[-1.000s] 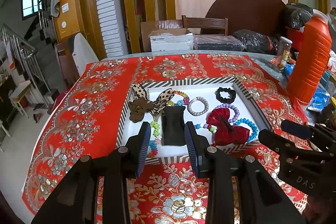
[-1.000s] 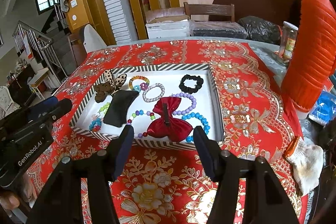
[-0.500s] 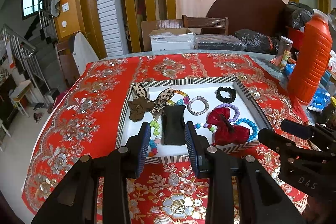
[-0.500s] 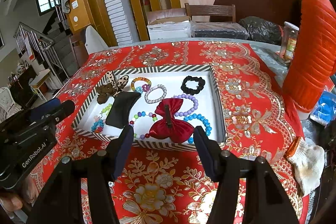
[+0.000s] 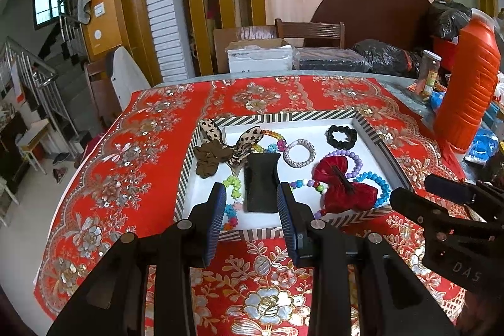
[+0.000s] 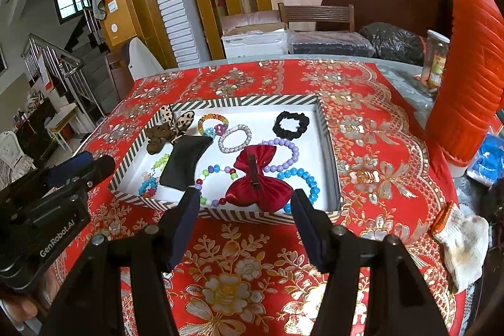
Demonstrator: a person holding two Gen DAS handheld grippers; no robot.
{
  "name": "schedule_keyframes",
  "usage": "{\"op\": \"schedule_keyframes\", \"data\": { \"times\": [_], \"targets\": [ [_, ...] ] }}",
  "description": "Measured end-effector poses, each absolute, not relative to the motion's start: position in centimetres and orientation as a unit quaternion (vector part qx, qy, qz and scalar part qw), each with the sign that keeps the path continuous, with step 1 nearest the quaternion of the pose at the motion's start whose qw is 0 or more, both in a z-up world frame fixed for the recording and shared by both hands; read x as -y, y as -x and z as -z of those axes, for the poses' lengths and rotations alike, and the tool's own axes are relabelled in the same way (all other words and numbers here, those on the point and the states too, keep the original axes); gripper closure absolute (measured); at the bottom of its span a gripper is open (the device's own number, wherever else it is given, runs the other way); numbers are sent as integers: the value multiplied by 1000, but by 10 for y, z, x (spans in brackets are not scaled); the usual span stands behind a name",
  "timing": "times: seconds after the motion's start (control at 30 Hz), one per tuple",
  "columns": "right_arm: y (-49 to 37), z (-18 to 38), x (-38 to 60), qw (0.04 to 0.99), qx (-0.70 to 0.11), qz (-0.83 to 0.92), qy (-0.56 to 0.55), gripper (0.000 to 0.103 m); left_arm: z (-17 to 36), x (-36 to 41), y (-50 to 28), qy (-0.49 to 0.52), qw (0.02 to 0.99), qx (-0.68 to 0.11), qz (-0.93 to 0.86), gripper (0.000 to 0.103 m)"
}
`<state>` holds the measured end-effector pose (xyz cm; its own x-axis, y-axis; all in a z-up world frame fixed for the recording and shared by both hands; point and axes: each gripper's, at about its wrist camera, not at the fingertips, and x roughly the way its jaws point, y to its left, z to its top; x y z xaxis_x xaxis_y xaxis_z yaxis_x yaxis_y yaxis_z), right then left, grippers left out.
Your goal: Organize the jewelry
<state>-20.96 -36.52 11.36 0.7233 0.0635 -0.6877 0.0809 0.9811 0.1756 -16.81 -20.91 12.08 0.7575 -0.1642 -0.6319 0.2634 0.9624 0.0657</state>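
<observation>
Left wrist view shows my left tongs [image 5: 252, 216] hanging over the near edge of the striped tray [image 5: 283, 117], released and empty, the gap between the pads fairly narrow and lined up with the black pouch [image 5: 261, 183] lying just beyond them. My right tongs [image 6: 245, 211] hover beside them, spread wider and also grasping nothing, with the red velvet bow [image 6: 256, 175] straight ahead inside the tray's near wall.

All the jewelry is in the tray, which sits on the red floral cloth over the table [image 6: 371, 128]: a leopard-print bow [image 5: 220, 144] at the far left corner, a black scrunchie [image 6: 290, 123] at the far right, a silver bracelet [image 6: 235, 138] mid-tray, and purple [image 6: 283, 155], blue [image 6: 304, 181] and mixed-colour bead bracelets [image 6: 214, 185] tangled around the red bow. A tall orange bottle [image 6: 469, 68] stands off to the right.

I judge that no piece has been picked yet; this is the aiming pause before a first grasp. The next move calls for lowering one pair of tongs over the tray wall onto a single item. The red bow overlaps several bead strands, so I would close on its centre clip to avoid dragging bracelets along.
</observation>
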Motion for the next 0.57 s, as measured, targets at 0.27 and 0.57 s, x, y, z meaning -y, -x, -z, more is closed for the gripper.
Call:
{"op": "schedule_keyframes", "data": {
  "times": [0.27,0.57],
  "targets": [
    [210,-113,366,923,-373,4,-99,39,-120,210,169,-74,933,-331,117,82],
    [209,-103,369,919,-380,2,-104,39,-114,208,166,-68,933,-332,125,82]
  ]
}}
